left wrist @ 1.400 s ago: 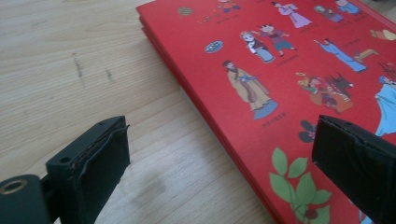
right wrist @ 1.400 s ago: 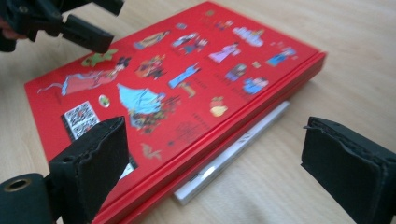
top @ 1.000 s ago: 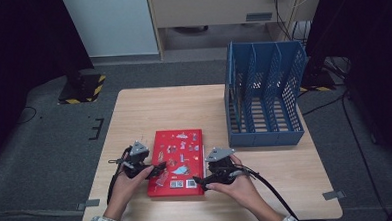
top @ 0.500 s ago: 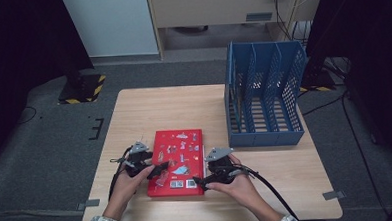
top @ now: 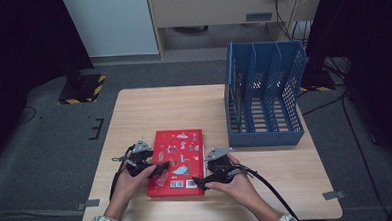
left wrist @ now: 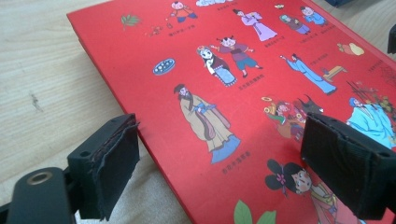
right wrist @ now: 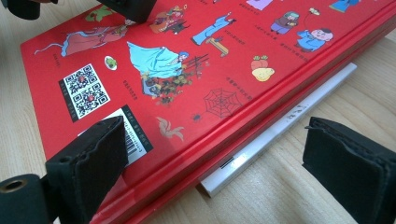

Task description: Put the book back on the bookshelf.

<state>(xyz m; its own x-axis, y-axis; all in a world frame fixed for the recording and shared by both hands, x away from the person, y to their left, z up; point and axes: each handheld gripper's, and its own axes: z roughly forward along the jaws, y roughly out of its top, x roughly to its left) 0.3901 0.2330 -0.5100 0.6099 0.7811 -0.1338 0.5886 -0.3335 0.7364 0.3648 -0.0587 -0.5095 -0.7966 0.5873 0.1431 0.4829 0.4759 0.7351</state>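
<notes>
Widened just now at the left gripper [top: 161, 168], the jaws having just been opening, with the left edge of the red book [top: 178, 146] between them yet untouched by either pad. Otherwise stays as a second ago, book and both hands alike.

Rests all on a pale wooden table [top: 149, 107]. Stands at its far right, well apart from the hands, a blue file rack [top: 263, 102] with upright slots (likely where to file the book, judging by the layout).

Lies flat at the near middle of the table, back cover up, spine toward the right hand. Looks a stiff hardcover, fairly heavy for its size, glossy and so probably slippery under padded jaws. Not fragile, though apt to flop open if lifted by one board alone. Best to take hold across the full thickness at the spine edge, or at both long edges at once.

Straddles that spine edge, wide apart, at the right gripper [top: 199, 180]: one pad over the barcode corner, the other above bare wood, neither pressing.

Peeks out from under the spine a thin white strip [right wrist: 280, 126], touching the book; cannot tell what it is.
</notes>
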